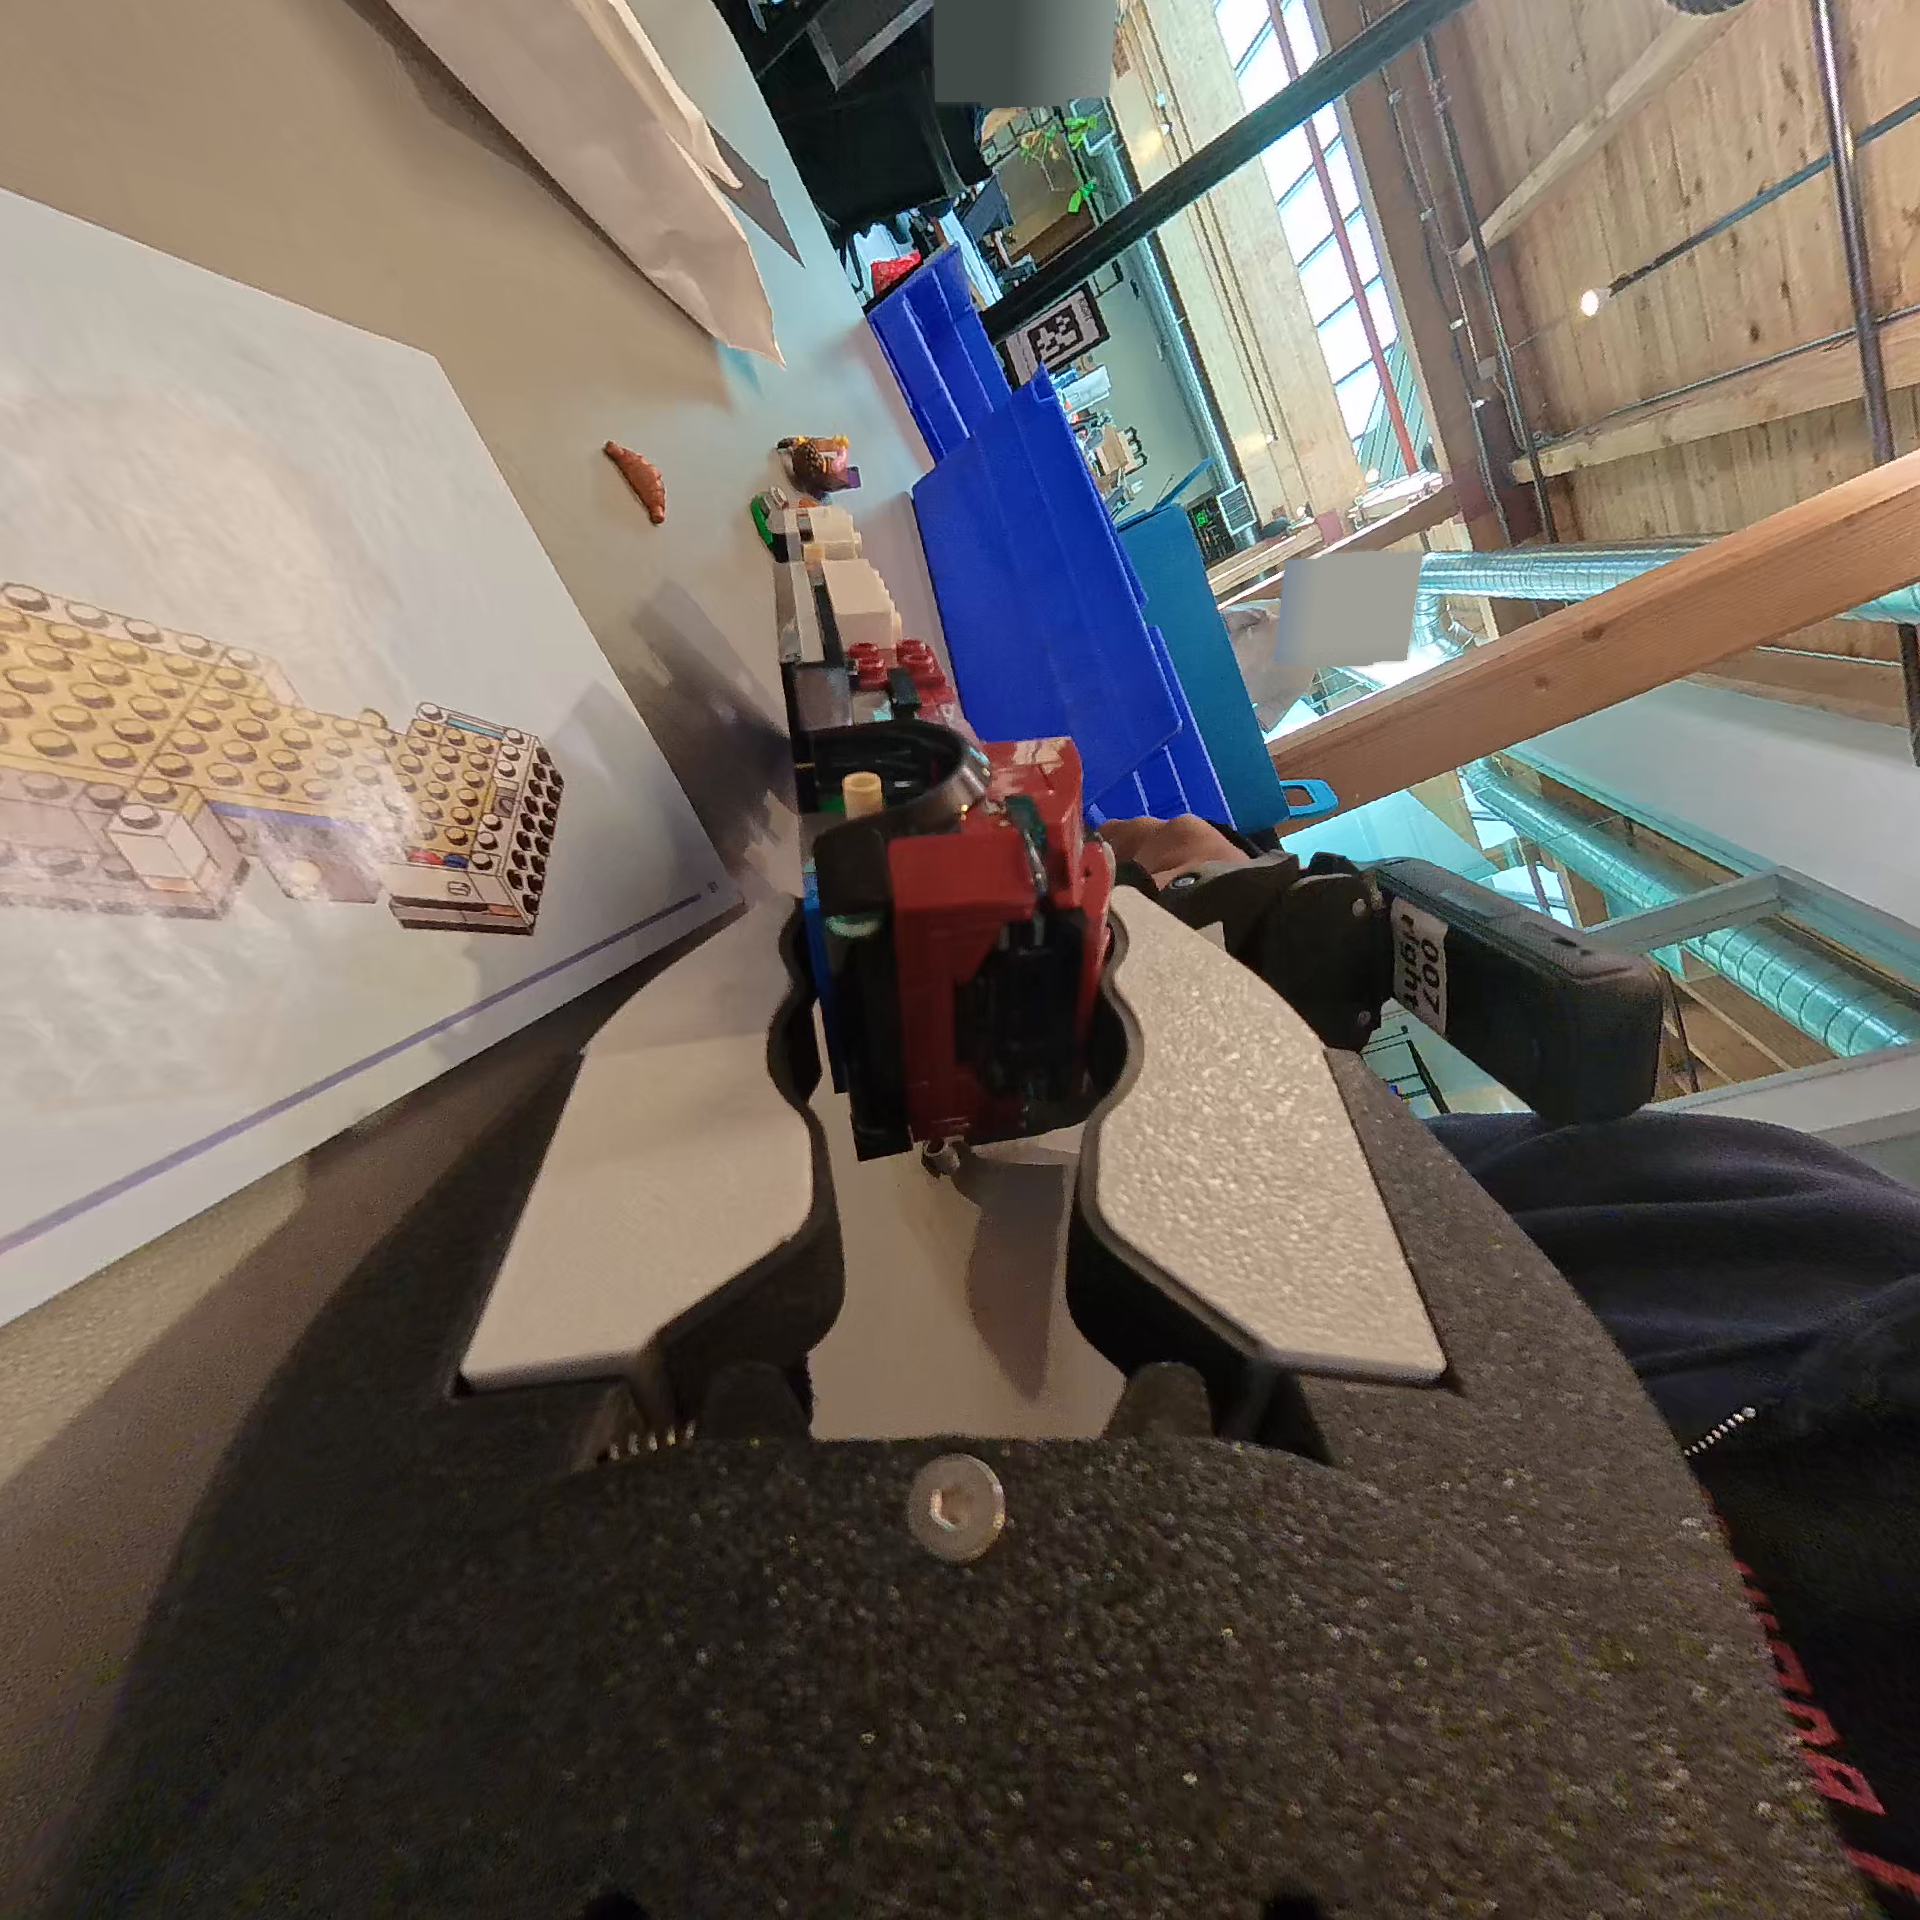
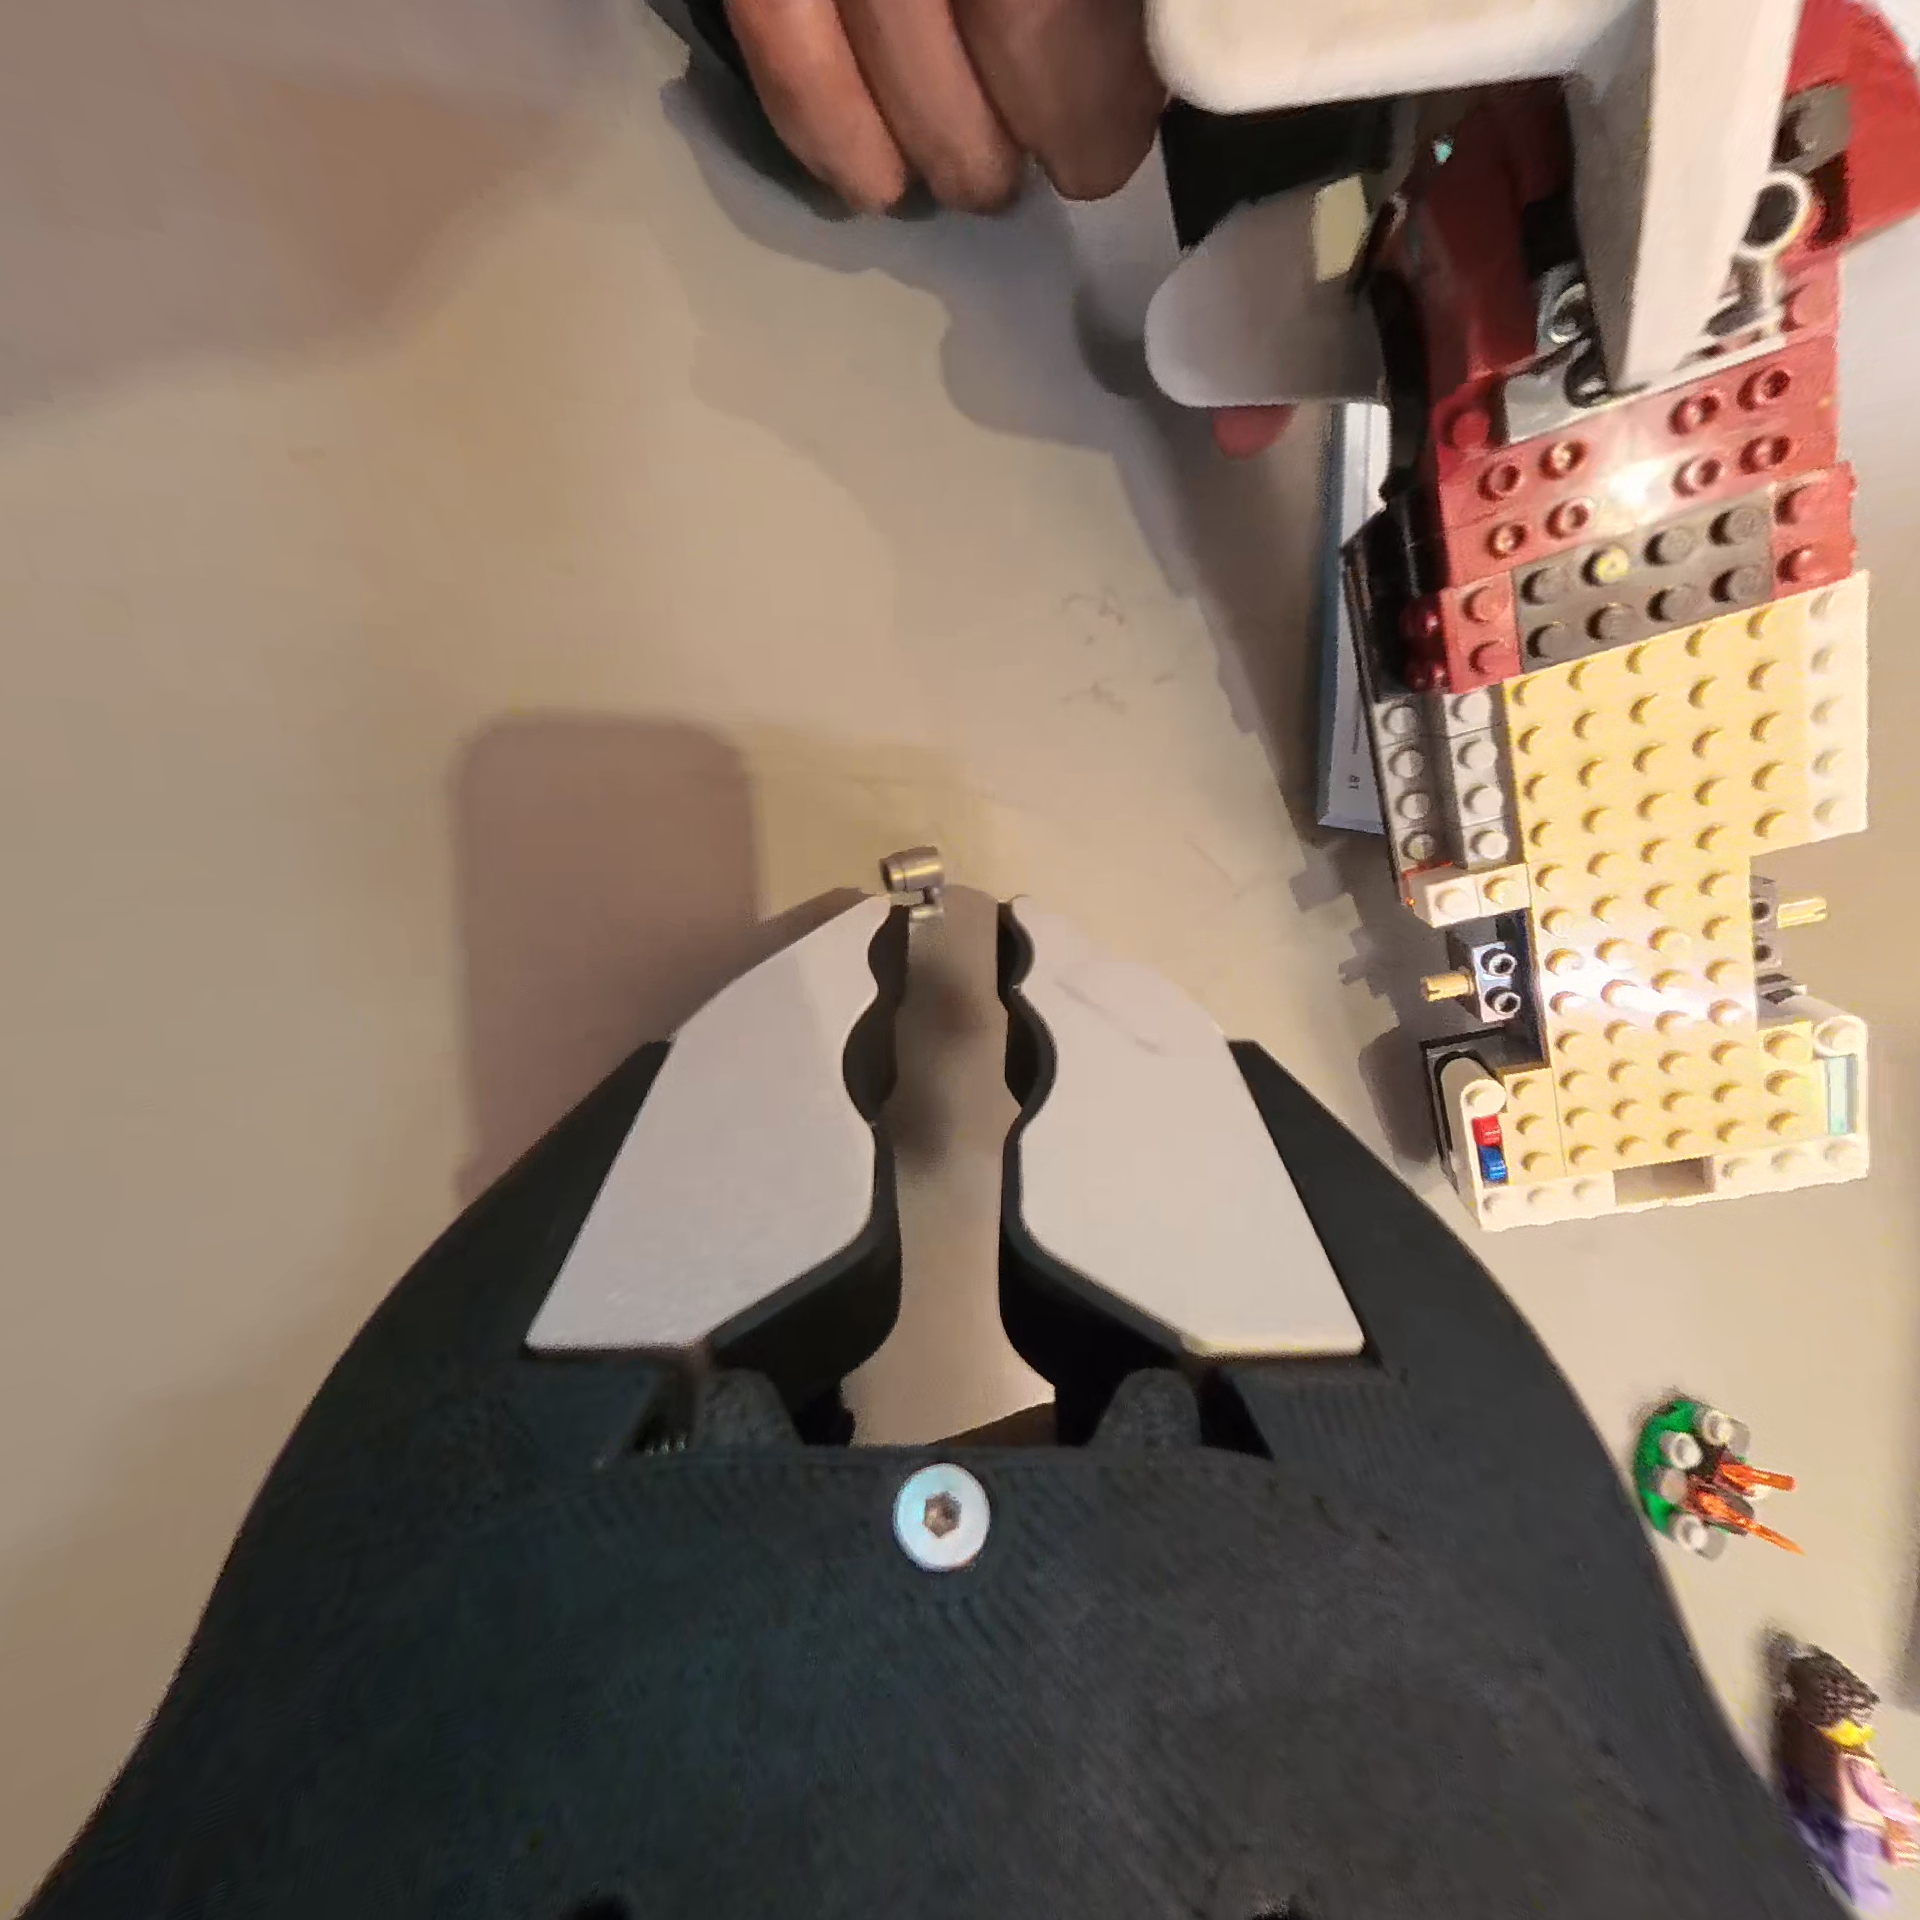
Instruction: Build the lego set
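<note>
— What is sitting at the right gripper point(image 2: 948, 906)?
— A tiny grey clip piece point(image 2: 914, 878), lying against the left fingertip in the middle of the frame; the fingers are standing apart.
— And the left gripper point(image 1: 951, 1023)?
— It is clamping the dark red end of a brick model point(image 2: 1662, 831), which is stretching down the right side of the frame on the beige table point(image 2: 416, 416).

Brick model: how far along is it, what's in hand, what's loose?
Built: the brick model already has a tan studded deck joined to a dark red section. In hand: the left gripper clamps its red end; the right gripper is open, with a small grey piece at one fingertip, not pinched. Left: that piece, a green round piece with orange flames and a minifigure lie loose.
</note>
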`<state>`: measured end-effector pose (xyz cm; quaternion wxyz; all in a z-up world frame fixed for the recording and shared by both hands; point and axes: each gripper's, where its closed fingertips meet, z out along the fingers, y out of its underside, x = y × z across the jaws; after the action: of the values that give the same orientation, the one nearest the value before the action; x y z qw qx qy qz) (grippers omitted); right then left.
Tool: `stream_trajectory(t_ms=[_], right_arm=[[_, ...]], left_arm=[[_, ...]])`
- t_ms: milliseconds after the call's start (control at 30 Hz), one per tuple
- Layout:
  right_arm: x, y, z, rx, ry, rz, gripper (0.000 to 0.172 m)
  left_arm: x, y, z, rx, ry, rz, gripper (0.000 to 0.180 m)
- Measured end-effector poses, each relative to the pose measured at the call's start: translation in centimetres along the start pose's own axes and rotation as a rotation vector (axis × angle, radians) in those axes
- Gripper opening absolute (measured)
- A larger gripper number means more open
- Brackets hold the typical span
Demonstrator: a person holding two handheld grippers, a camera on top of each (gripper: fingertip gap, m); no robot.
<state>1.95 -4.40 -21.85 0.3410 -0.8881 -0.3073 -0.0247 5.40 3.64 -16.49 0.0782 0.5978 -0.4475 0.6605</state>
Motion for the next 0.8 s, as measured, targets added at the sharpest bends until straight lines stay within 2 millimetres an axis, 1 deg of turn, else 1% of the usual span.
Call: stream_trajectory(t_ms=[200,400,533,800], right_arm=[[0.1,-1.0,-0.3,0.089,-0.067,0.131,0.015],[0.1,-1.0,0.4,0.133,-0.154,0.206,0.015],[-0.3,-0.7,0.9,0.125,-0.187,0.197,0.015],[-0.3,-0.9,1.0,0.133,-0.199,0.196,0.014]], left_arm=[[0.0,0.1,0.0,-0.008,-0.002,0.003,0.05],[0.0,0.1,0.0,-0.007,-0.002,0.003,0.05],[0.0,0.2,0.1,-0.011,-0.003,0.01,0.05],[0.1,0.3,0.0,-0.014,-0.003,0.011,0.05]])
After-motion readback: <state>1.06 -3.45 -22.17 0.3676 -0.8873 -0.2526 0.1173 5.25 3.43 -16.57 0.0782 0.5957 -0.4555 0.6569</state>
